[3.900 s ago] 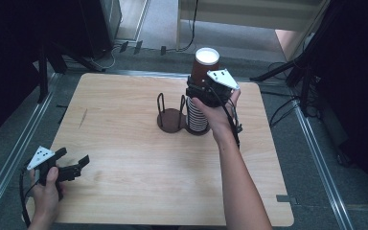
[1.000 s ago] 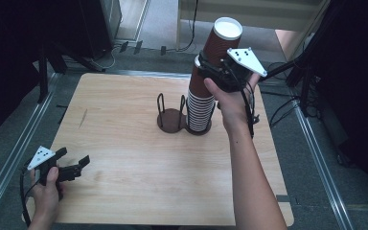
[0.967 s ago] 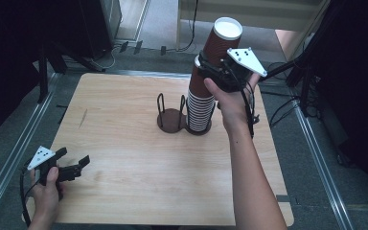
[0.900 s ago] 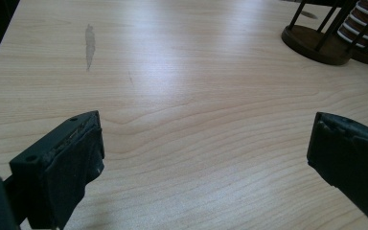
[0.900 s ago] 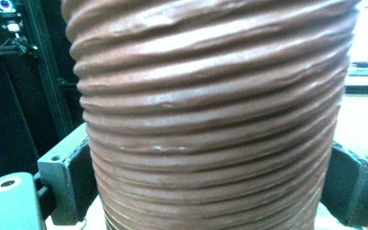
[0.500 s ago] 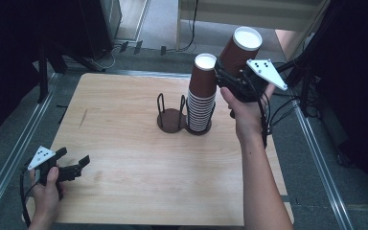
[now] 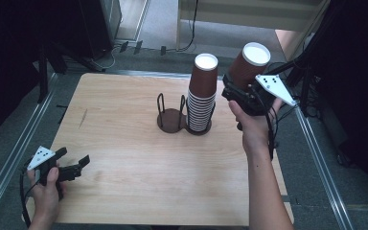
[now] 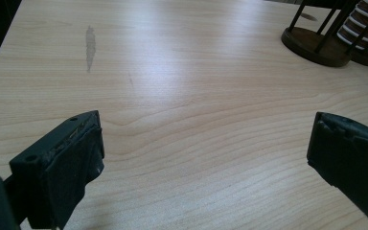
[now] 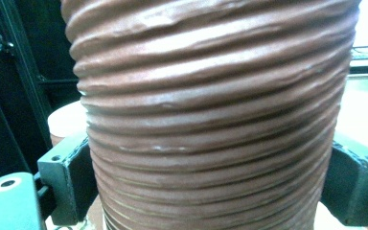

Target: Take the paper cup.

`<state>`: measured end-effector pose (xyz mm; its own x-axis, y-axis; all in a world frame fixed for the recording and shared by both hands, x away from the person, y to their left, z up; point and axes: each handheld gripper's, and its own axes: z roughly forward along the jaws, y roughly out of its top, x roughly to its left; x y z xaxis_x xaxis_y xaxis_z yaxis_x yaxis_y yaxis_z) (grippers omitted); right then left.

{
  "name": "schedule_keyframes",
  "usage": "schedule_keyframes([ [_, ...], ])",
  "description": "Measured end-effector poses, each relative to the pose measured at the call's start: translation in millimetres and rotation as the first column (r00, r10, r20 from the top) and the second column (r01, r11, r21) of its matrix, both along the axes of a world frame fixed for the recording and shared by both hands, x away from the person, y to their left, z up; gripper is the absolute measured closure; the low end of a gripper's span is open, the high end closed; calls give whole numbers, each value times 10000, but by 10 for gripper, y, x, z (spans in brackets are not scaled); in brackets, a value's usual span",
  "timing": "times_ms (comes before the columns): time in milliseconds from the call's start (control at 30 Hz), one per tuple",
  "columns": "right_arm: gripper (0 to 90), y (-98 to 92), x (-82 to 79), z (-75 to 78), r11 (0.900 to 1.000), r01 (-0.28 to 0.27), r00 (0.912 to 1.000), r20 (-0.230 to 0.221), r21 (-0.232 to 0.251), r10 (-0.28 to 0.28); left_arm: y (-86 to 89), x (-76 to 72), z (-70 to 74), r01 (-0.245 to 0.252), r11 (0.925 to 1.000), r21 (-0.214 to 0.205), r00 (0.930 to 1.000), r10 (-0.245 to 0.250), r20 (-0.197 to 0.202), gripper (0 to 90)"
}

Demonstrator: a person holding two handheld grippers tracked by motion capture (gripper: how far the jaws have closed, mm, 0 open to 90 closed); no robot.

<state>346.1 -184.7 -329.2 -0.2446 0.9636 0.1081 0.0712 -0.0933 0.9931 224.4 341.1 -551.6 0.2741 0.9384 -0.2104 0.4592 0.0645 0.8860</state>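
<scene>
Your right hand-held gripper [image 7: 242, 93] clamps a ribbed brown cup [image 7: 248, 64] clear right of the cup stack [image 7: 202, 96], upside down for restacking; left hand-held gripper [image 7: 74, 166] idles wide.

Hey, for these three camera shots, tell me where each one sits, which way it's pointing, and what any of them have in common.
High view: above the person's side, facing forward and down on the table; both forearms, left gripper, right gripper holding the cup.
Left gripper view: low over the table, facing the holder; its own jaws, wide apart.
Right gripper view: close up on the cup; its jaws against both sides.
Shared: high and left views both show the holder and cup stack.
</scene>
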Motion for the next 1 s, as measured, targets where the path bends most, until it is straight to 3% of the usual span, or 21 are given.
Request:
schedule_keyframes([
  [200,100,-32,-96,-76,10000,-28,9999,-106,23,28,-46,-11,6,-111,9989,448,9997,101,219,0],
  [433,100,-65,-239,-218,10000,-55,9997,-218,-79,53,5,-4,0,-156,9998,-135,9998,158,138,0],
  [567,100,-86,-302,-308,9999,-121,9989,-451,38,123,25,2,-6,60,9988,-481,10000,-57,65,0],
  [867,99,-120,-450,-421,9996,-193,9982,-556,206,204,26,-6,-5,-149,9990,-427,9998,154,110,0],
  [1000,100,-122,-518,-539,9998,-176,9976,-660,130,184,-1,-17,1,-314,9994,-142,9994,316,138,0],
])
